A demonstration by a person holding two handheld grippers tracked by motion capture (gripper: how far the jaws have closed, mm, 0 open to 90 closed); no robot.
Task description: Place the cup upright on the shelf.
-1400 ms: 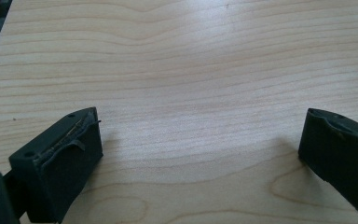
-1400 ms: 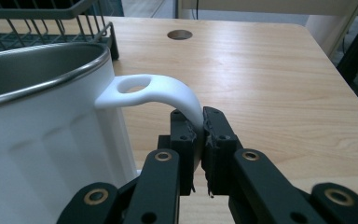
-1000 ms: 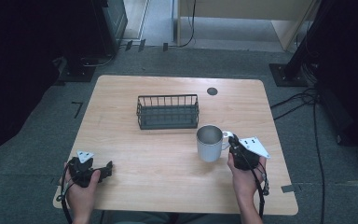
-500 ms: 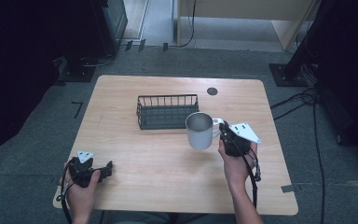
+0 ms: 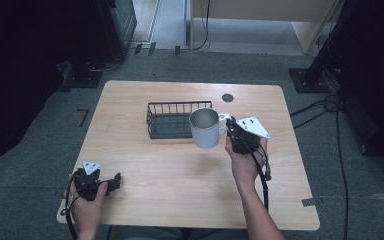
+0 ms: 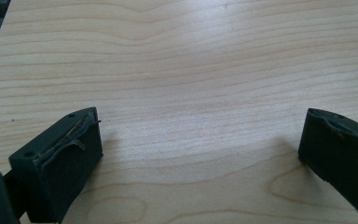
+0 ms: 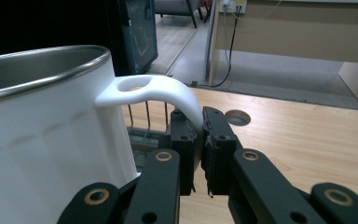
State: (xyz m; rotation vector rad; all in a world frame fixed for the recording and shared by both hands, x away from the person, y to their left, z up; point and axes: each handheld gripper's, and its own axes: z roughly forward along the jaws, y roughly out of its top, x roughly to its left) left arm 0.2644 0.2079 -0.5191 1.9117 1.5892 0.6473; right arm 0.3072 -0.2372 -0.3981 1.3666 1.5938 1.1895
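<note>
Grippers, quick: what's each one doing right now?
Left gripper: open, holding nothing, low over the table.
Right gripper: shut on the handle of the white mug, by the wire basket.

One white mug (image 5: 204,128) and one black wire basket (image 5: 172,119) sit at the centre of the frame. One tabletop (image 5: 145,165) carries them. Two grippers appear: one at lower left (image 5: 115,181), one right of centre (image 5: 228,129).

Table: I see a light wood-grain table (image 5: 145,165) with rounded corners, standing on grey carpet.
Cable hole: a round dark grommet (image 5: 227,98) sits near my far edge.
Basket: a black wire basket (image 5: 172,120) stands directly on the table, toward the far middle.
</note>
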